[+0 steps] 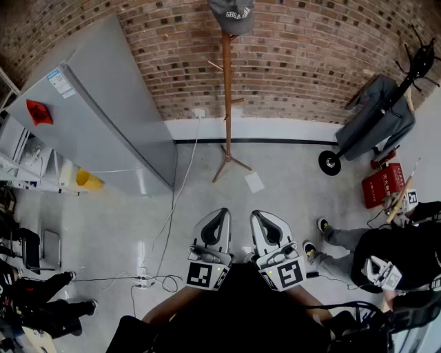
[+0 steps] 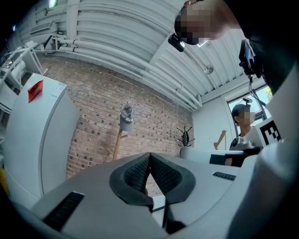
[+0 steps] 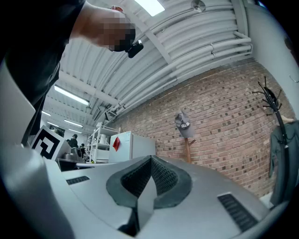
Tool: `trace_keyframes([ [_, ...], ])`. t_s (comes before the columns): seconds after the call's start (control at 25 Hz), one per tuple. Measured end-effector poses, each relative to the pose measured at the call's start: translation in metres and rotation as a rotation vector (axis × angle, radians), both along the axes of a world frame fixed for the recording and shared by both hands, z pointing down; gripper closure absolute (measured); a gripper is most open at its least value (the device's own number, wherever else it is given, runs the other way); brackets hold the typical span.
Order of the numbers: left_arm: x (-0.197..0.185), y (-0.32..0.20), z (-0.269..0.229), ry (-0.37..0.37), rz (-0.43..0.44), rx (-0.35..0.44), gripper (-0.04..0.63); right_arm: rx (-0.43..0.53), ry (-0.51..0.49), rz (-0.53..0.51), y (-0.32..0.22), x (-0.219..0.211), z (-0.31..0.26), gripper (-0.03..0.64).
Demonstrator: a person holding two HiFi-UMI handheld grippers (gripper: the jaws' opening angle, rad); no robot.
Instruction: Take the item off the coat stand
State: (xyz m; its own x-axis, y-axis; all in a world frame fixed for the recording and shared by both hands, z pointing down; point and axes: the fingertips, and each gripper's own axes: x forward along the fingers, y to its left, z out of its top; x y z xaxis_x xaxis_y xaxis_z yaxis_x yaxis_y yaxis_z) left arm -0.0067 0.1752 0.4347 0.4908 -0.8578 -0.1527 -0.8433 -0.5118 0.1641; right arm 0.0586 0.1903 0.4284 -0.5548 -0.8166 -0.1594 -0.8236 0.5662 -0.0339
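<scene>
A grey cap (image 1: pixel 231 15) hangs on top of a wooden coat stand (image 1: pixel 227 96) against the brick wall, straight ahead of me. The same cap (image 2: pixel 126 116) shows small and far in the left gripper view, and the cap (image 3: pixel 182 124) shows again in the right gripper view. My left gripper (image 1: pixel 222 214) and right gripper (image 1: pixel 260 217) are held side by side close to my body, well short of the stand. Both are shut with nothing between their pads.
A tall grey fridge (image 1: pixel 96 110) stands left of the stand. A black coat rack with a grey jacket (image 1: pixel 379 117) stands at the right, beside a red crate (image 1: pixel 383 183). A person (image 1: pixel 386 255) sits at right. Cables and a power strip (image 1: pixel 145 279) lie on the floor.
</scene>
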Motion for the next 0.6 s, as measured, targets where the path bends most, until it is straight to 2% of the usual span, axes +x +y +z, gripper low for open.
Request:
trace_keyframes([
  [0.32,-0.004,0.003,0.001,-0.006,-0.004,0.006,0.580,-0.002,-0.007,-0.012,0.006,-0.003,-0.003,0.598],
  [0.6,0.000,0.006,0.000,-0.015,0.001,-0.002,0.578,-0.026,-0.101,0.020,0.001,0.011,-0.006,0.598],
])
